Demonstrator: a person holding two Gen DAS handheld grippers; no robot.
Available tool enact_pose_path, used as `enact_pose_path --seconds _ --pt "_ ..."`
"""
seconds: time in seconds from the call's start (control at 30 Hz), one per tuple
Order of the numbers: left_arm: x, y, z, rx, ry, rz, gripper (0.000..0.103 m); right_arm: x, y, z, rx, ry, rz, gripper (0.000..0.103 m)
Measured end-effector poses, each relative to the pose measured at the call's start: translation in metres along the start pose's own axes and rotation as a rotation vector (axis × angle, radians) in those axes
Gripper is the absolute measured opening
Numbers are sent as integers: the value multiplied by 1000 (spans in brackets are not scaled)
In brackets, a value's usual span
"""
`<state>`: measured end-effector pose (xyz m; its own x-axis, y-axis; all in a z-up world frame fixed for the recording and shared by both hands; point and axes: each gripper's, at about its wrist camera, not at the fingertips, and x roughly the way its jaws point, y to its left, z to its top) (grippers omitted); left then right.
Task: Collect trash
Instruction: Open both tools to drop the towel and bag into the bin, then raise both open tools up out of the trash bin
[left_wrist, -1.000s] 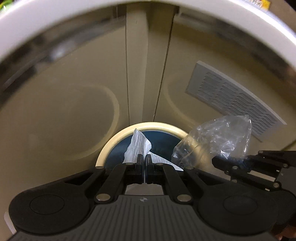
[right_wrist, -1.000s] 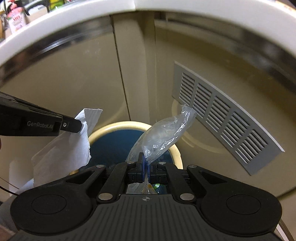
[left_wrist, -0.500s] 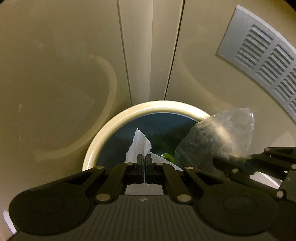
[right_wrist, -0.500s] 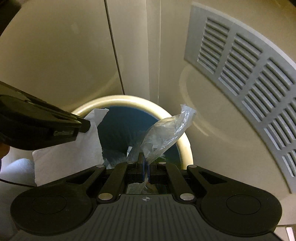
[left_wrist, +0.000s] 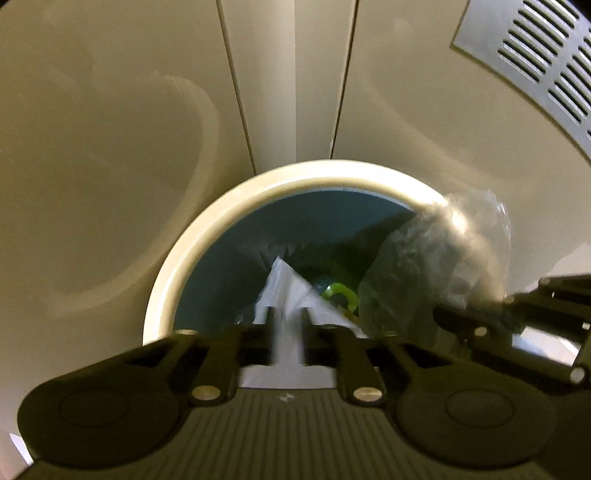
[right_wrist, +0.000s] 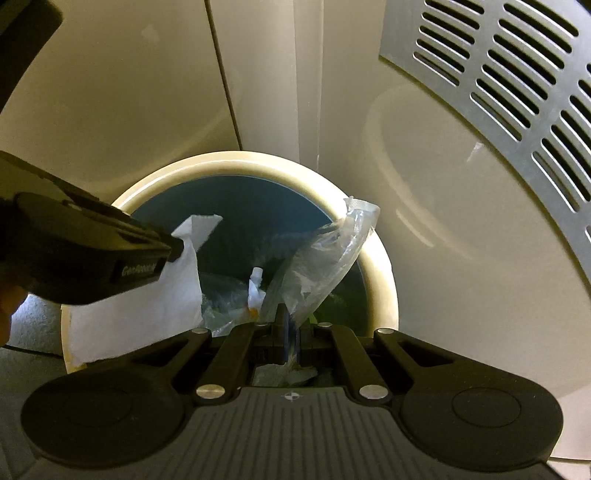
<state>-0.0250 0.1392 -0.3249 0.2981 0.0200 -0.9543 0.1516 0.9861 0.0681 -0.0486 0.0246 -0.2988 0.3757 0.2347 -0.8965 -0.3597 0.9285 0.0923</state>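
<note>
A round bin with a cream rim (left_wrist: 192, 254) and a blue liner lies right under both grippers. My left gripper (left_wrist: 287, 314) hangs over its mouth, jaws opening, with a white tissue (left_wrist: 284, 284) blurred between them and no longer pinched. In the right wrist view the same tissue (right_wrist: 147, 314) hangs below the left gripper (right_wrist: 173, 254). My right gripper (right_wrist: 290, 325) pinches a crumpled clear plastic bag (right_wrist: 325, 258) over the bin's right side (right_wrist: 380, 273), and its jaws are just starting to part. That bag (left_wrist: 424, 266) also shows in the left wrist view.
Beige moulded panels rise close behind the bin, with a grey slotted vent grille (right_wrist: 498, 92) at the upper right. Inside the bin lie earlier scraps, among them a bright green piece (left_wrist: 341, 293) and a small white wrapper (right_wrist: 255, 291).
Both grippers have sunk towards the bin, which now fills more of each view. The left jaws, shut on the tissue before, now stand apart, and the tissue is slipping down.
</note>
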Motion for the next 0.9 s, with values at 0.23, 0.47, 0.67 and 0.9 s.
enact_pose_path --seconds 0.23,0.47,0.67,0.9 --pt "-22 3 -4 0 -57 34 103 -8 -5 1 13 -2 0 65" --pt "-55 11 -14 -32 -64 59 103 -37 -4 1 15 -6 2 82" --pt "-109 28 -39 -112 -100 74 103 -86 17 -7 -6 -78 -20 92" --pt "-153 36 -84 -167 -183 89 103 -142 39 -27 38 -154 -36 100"
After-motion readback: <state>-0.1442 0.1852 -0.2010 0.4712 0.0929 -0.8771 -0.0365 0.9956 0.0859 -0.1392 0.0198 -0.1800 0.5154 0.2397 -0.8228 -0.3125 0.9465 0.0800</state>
